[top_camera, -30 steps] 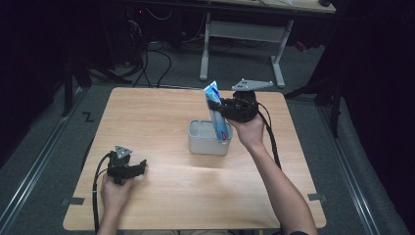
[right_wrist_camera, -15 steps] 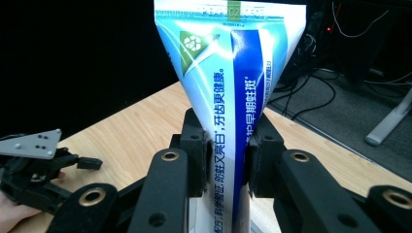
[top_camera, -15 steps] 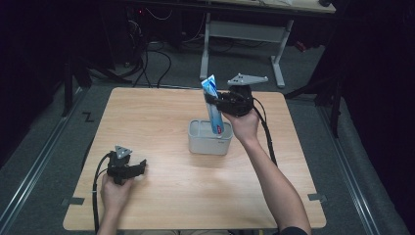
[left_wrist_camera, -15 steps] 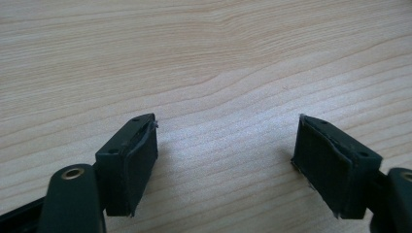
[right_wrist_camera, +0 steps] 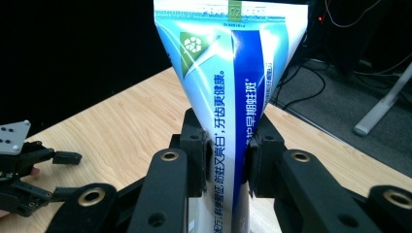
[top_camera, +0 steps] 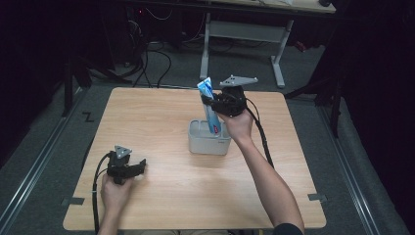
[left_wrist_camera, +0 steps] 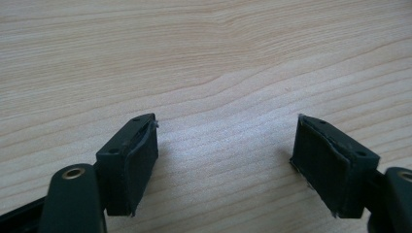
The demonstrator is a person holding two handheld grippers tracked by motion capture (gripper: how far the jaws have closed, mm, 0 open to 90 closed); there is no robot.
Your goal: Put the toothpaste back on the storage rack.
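Note:
A blue and white toothpaste tube (top_camera: 209, 105) stands upright with its lower end inside a grey rectangular bin (top_camera: 209, 142) at the middle of the wooden table (top_camera: 161, 191). My right gripper (top_camera: 215, 104) is shut on the tube above the bin; in the right gripper view the pads (right_wrist_camera: 197, 153) squeeze the tube (right_wrist_camera: 228, 92) from both sides, crimped end up. My left gripper (top_camera: 139, 166) rests low at the table's front left, held by a hand. Its jaws stand open with only bare wood between the fingertips (left_wrist_camera: 131, 160).
A white-framed desk (top_camera: 244, 34) and cables lie on the dark floor beyond the table's far edge. In the right gripper view the left gripper (right_wrist_camera: 29, 165) shows far off at the lower left. Bare wood surrounds the bin.
My right gripper has carried the tube a little to the left and down, so its lower end now sits deeper in the bin. The left gripper has stayed put.

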